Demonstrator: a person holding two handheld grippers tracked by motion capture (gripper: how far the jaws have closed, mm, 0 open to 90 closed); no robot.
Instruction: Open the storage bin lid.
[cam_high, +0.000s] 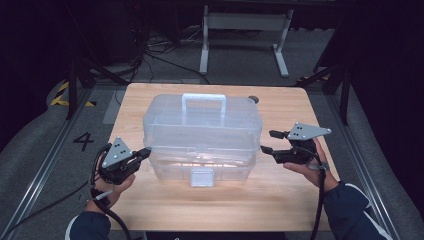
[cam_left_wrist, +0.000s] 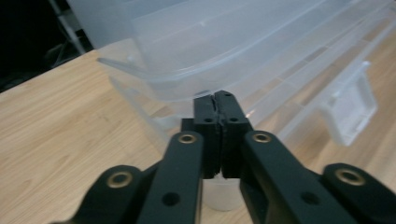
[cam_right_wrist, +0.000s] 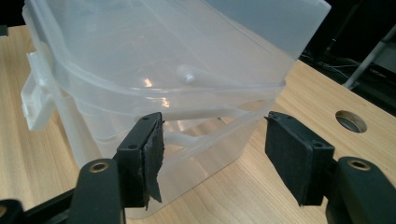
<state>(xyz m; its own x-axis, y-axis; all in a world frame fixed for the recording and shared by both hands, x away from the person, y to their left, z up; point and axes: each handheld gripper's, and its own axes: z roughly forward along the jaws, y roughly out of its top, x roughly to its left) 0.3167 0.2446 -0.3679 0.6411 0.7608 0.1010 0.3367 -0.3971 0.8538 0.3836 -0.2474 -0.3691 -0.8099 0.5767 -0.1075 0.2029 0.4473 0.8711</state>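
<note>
A clear plastic storage box with a top handle and a front latch stands in the middle of the wooden table. My left gripper is shut with nothing between its jaws, its tips touching or almost touching the box's left end near the rim. My right gripper is open beside the box's right end, jaws spread wide and empty. The latch hangs at the right of the left gripper view, and the latch sits at the left in the right gripper view.
A round hole is set in the table behind the box, the same hole lying to the right of my right jaw. A white metal frame and cables lie on the floor beyond the table. Bare wood surrounds the box.
</note>
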